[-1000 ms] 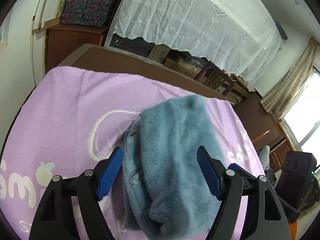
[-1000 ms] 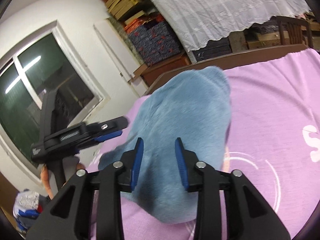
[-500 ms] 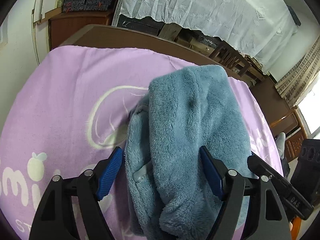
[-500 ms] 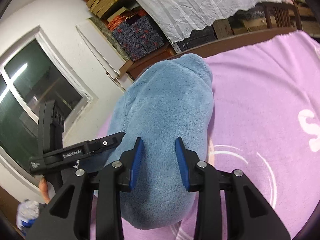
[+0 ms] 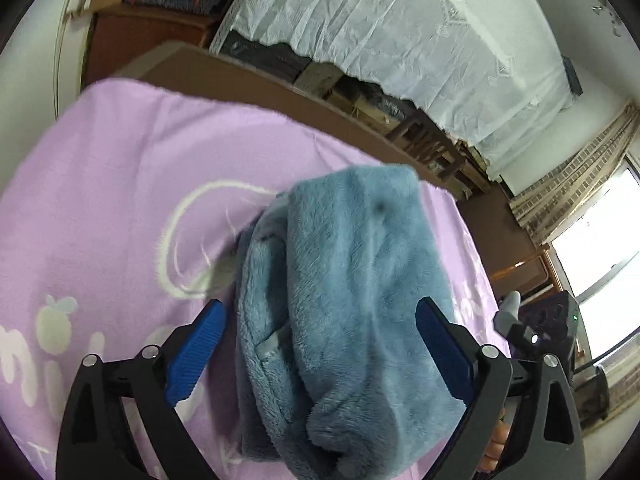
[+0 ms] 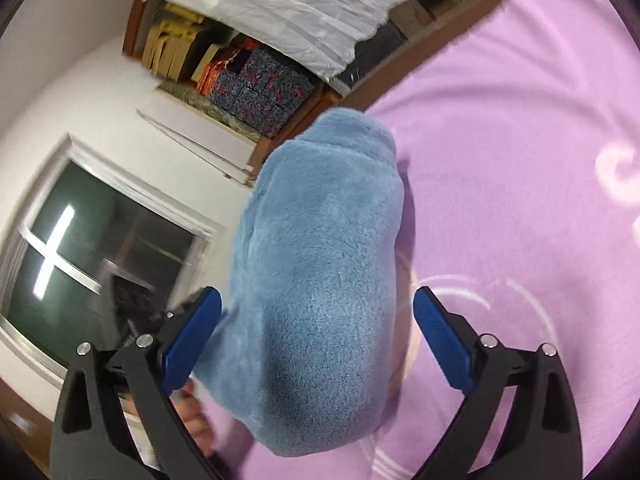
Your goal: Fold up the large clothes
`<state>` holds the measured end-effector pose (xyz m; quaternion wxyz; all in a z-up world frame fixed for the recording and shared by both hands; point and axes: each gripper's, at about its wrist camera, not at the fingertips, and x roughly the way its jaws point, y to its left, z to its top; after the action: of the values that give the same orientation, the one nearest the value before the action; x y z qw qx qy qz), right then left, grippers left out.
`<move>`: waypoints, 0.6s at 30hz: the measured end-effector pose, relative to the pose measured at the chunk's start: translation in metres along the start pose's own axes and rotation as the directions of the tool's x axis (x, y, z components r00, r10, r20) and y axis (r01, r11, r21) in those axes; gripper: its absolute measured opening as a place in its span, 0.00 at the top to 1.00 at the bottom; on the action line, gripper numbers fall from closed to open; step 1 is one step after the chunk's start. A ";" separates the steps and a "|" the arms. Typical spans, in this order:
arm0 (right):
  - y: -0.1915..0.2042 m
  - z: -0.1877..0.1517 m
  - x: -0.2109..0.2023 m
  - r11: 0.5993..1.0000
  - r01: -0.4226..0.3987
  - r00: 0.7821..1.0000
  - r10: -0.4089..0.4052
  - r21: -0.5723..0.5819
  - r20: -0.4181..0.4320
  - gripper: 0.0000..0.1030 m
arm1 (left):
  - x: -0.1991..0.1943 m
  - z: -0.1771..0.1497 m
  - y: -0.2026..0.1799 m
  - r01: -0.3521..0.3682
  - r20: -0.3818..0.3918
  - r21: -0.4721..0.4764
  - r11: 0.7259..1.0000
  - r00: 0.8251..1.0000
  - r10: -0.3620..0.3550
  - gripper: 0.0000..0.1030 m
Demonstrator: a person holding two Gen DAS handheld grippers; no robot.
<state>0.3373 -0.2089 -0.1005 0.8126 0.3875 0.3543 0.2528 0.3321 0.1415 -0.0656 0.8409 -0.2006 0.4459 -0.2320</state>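
Lying folded on the purple blanket (image 5: 120, 184), the blue fleece garment (image 5: 348, 288) sits between both spread grippers; the left gripper (image 5: 320, 344) and right gripper (image 6: 318, 336) have just been opening, pads clear. Pulling away carelessly could snag the plush and undo the fold.

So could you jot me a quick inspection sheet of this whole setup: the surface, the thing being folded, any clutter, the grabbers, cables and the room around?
Surface: a lilac blanket with white printed shapes covers the table; brown table edge shows beyond it.
Job's things: one blue fleece garment, bundled into a thick fold, lying on the blanket.
Clutter: nothing seen on the blanket besides the garment.
Grippers: left gripper and right gripper both have jaws that have just been opening; they now straddle the garment without pinching it.
Cables: nothing seen.
Surroundings: white lace cloth draped over stacked boxes, patterned boxes, a dark window, wooden chairs, curtains.
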 end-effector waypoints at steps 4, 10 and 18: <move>-0.013 -0.001 0.011 0.993 -0.075 0.995 0.081 0.089 -0.061 0.09 | 0.015 0.000 0.008 -0.025 -0.051 -0.027 0.999 0.998 0.024 0.07; -0.001 -0.011 0.027 0.999 -0.042 0.991 0.044 0.019 -0.128 0.07 | 0.025 -0.003 0.016 -0.008 -0.086 -0.042 0.999 0.996 0.004 0.05; 0.002 -0.019 0.045 0.999 0.032 0.987 -0.038 -0.041 -0.156 0.05 | 0.038 -0.006 0.032 0.057 -0.137 -0.127 0.990 0.988 -0.075 0.04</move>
<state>0.3500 -0.1683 -0.1245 0.7940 0.3444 0.4188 0.2750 0.3527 0.1452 -0.1116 0.7852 -0.2494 0.5109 -0.2456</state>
